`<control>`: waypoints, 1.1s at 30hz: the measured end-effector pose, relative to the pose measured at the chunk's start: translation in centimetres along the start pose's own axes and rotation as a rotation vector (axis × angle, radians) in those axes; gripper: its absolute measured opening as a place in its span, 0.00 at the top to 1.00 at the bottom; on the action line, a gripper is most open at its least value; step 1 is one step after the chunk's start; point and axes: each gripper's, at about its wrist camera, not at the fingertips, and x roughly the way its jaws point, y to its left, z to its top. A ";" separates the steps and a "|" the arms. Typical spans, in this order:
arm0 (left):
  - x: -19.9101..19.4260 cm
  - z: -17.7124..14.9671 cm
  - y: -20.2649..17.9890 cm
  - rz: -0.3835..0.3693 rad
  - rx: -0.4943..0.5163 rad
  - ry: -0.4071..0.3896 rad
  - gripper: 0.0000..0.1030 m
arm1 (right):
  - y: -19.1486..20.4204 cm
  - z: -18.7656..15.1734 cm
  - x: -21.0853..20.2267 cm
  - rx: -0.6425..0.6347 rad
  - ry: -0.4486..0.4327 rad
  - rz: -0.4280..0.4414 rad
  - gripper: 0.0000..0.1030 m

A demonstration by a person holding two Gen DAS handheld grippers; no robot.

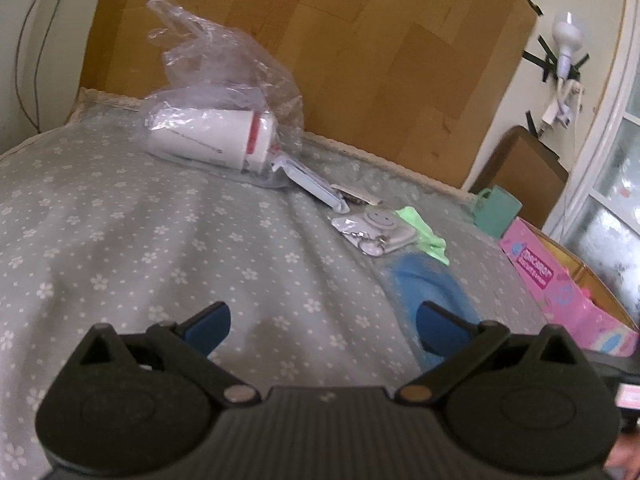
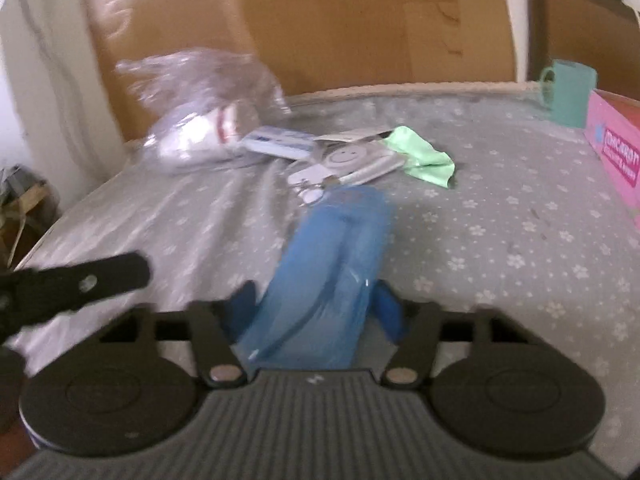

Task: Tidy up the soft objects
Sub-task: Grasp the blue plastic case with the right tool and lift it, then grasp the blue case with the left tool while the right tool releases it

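A blue soft pack [image 2: 336, 264] in clear wrap lies lengthwise on the flowered grey bedcover [image 2: 500, 208]. My right gripper [image 2: 316, 308] has its jaws on either side of the pack's near end, closed against it. The pack also shows in the left wrist view [image 1: 428, 284]. My left gripper [image 1: 320, 326] is open and empty above the cover, left of the pack. A green cloth [image 1: 426, 232] [image 2: 420, 154] and a clear plastic bag with a white roll [image 1: 216, 136] [image 2: 200, 128] lie farther back.
A small white pouch with a smiley face [image 1: 376, 228] [image 2: 344, 160] and a flat blue-white packet [image 1: 312, 182] [image 2: 280, 142] lie mid-bed. A teal mug [image 1: 496, 210] [image 2: 568, 92] and a pink box [image 1: 560, 284] [image 2: 616, 148] stand at the right. The wooden headboard [image 1: 320, 48] is behind.
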 end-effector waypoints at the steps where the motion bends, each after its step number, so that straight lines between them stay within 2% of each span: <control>1: 0.0 -0.1 -0.2 -0.005 0.008 0.003 0.00 | -0.2 -0.3 -0.8 -0.040 0.002 0.001 0.45; 7: 0.4 -0.5 -1.6 -0.061 0.041 0.059 0.00 | -4.7 -4.0 -7.0 -0.082 -0.012 -0.028 0.45; 13: 1.1 -1.4 -5.5 -0.196 0.004 0.150 0.00 | -8.4 -7.7 -11.8 -0.019 -0.081 -0.067 0.45; 14: 1.4 -1.6 -6.7 -0.216 0.014 0.169 0.00 | -8.6 -7.9 -11.9 -0.018 -0.090 -0.078 0.45; 16: 2.2 -2.1 -9.2 -0.259 0.034 0.221 0.00 | -9.0 -8.5 -12.0 -0.014 -0.089 -0.114 0.34; 18: 2.9 -2.6 -11.5 -0.296 0.040 0.279 0.00 | -9.3 -9.2 -12.1 -0.005 -0.095 -0.114 0.33; 21: 3.3 -3.5 -14.5 -0.364 0.045 0.341 0.00 | -8.8 -9.9 -12.2 -0.062 -0.116 -0.120 0.32; 24: 3.8 -4.5 -17.0 -0.360 0.093 0.369 0.00 | -8.5 -10.3 -12.2 -0.110 -0.128 -0.122 0.32; 25: 4.1 -4.7 -17.6 -0.352 0.102 0.379 0.00 | -8.5 -10.4 -12.2 -0.118 -0.133 -0.118 0.43; 26: 4.6 -5.0 -18.1 -0.352 0.106 0.391 0.02 | -8.6 -10.2 -12.2 -0.127 -0.135 -0.105 0.44; 27: 5.2 -5.4 -18.7 -0.351 0.105 0.415 0.06 | -8.6 -10.0 -12.2 -0.136 -0.131 -0.095 0.44; 28: 5.9 -5.8 -19.0 -0.348 0.100 0.439 0.21 | -8.6 -10.0 -12.2 -0.143 -0.133 -0.086 0.44; 33: 6.0 -6.3 -22.5 -0.354 0.208 0.425 0.22 | -9.1 -9.3 -14.5 -0.149 -0.252 -0.142 0.44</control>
